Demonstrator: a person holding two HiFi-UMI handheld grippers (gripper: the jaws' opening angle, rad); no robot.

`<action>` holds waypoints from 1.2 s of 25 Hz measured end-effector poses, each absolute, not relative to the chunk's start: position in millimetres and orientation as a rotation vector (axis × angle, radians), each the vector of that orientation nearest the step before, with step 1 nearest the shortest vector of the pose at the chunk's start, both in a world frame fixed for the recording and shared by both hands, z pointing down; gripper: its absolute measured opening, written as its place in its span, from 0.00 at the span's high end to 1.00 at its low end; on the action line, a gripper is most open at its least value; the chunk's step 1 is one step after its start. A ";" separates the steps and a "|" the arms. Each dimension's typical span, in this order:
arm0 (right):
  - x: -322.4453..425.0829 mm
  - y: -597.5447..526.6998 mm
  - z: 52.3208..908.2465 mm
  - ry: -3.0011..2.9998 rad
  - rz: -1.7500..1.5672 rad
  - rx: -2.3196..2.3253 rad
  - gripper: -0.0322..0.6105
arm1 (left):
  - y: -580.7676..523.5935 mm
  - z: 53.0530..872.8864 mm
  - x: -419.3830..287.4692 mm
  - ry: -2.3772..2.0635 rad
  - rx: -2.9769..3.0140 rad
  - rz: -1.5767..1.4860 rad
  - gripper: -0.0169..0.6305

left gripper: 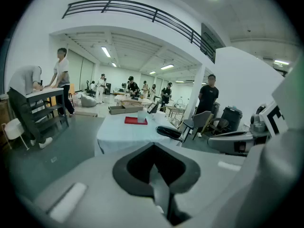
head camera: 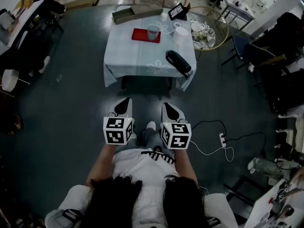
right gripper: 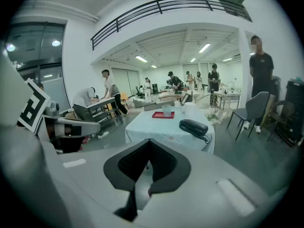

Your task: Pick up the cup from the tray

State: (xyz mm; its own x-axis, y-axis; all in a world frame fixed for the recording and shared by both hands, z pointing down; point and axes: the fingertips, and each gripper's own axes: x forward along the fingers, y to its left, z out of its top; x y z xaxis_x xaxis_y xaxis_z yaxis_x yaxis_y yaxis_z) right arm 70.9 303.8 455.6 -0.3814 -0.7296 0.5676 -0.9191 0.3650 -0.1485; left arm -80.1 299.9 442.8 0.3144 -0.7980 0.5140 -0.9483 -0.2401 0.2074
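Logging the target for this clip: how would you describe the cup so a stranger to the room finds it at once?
Find the table with the pale cloth ahead of the person. On its far half lies a flat red tray, and the cup stands on the tray's right end. It is see-through, unlike the opaque white container to its right.

One table [head camera: 137, 56], one red tray [head camera: 140, 35], one cup [head camera: 153, 32], one black telephone [head camera: 178, 61], two claws [head camera: 122, 106] [head camera: 172, 112].
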 end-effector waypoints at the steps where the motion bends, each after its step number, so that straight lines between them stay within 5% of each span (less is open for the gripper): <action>1: 70.1 303.0 456.5 -2.222 0.610 1.428 0.91 | 298.9 443.7 -79.2 -1.536 2.109 0.413 0.97; 19: 91.6 264.7 486.4 -2.244 0.813 1.357 0.91 | 259.2 456.0 -54.7 -1.534 2.075 0.438 0.97; 23: 98.6 239.6 488.6 -2.309 0.848 1.252 0.75 | 233.0 458.9 -43.8 -1.565 2.041 0.425 0.97; 30: 113.8 204.5 487.1 -2.379 0.846 1.134 0.71 | 195.9 455.3 -23.9 -1.614 2.017 0.384 0.97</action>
